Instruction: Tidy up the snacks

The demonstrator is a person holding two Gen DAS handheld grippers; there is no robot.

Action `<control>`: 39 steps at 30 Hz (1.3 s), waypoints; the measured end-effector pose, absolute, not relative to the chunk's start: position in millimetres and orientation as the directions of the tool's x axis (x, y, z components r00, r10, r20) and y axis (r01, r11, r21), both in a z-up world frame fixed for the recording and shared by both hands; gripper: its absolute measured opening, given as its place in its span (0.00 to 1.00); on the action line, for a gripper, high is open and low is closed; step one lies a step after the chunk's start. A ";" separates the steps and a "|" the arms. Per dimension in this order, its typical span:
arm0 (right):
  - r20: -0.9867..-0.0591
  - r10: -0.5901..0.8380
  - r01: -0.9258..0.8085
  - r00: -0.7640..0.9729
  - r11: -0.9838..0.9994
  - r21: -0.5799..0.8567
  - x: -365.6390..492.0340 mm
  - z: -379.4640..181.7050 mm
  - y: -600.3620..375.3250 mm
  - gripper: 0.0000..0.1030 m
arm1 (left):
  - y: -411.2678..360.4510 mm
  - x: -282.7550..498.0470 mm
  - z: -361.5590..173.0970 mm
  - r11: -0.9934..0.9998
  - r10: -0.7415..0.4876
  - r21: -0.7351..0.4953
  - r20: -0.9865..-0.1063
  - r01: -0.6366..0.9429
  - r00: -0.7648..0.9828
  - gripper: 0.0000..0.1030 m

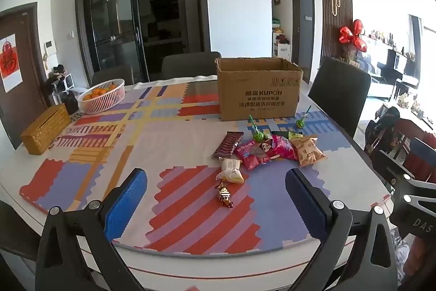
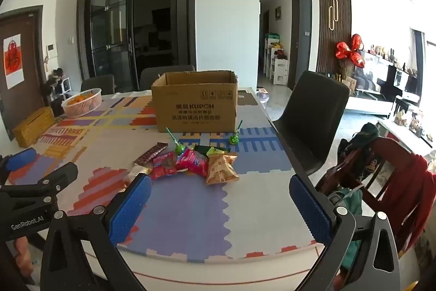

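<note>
Behind the snack pile (image 1: 268, 152) stands one cardboard box (image 1: 259, 92), mouth upward, long side across — two green lollipops (image 1: 257, 135) before it; both grippers (image 1: 215, 205) (image 2: 220, 205) spread wide, empty.

Left gripper (image 1: 216, 202) at the bottom of the frame: black angular frame, silver round screws, two blue dimpled pads (image 1: 125, 202). Right gripper (image 2: 220, 207) matches it — white lettering "GenRobot.AI" shows on a black body at lower left.

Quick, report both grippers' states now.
Left gripper: open, holding nothing.
Right gripper: open, holding nothing.
</note>
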State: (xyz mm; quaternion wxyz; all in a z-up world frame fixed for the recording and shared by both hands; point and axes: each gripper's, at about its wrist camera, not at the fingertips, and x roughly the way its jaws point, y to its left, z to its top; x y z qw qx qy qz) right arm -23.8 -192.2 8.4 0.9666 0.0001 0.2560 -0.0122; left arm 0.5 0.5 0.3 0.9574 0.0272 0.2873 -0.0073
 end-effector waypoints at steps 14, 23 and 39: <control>-0.491 -0.027 0.031 0.871 1.000 0.001 -29.4 12.4 -188.7 0.99 | -1.6 -10.0 4.3 0.998 -0.013 0.040 -0.531 0.041 0.847 1.00; -0.494 -0.017 0.027 0.869 1.000 0.012 -34.4 8.6 -196.1 0.99 | -3.6 -10.1 1.8 0.998 -0.018 0.041 -0.537 0.047 0.843 1.00; -0.529 -0.020 0.024 0.848 1.000 0.002 -29.7 1.9 -195.0 0.99 | -2.9 -4.6 -6.0 0.998 -0.032 0.027 -0.584 0.059 0.811 1.00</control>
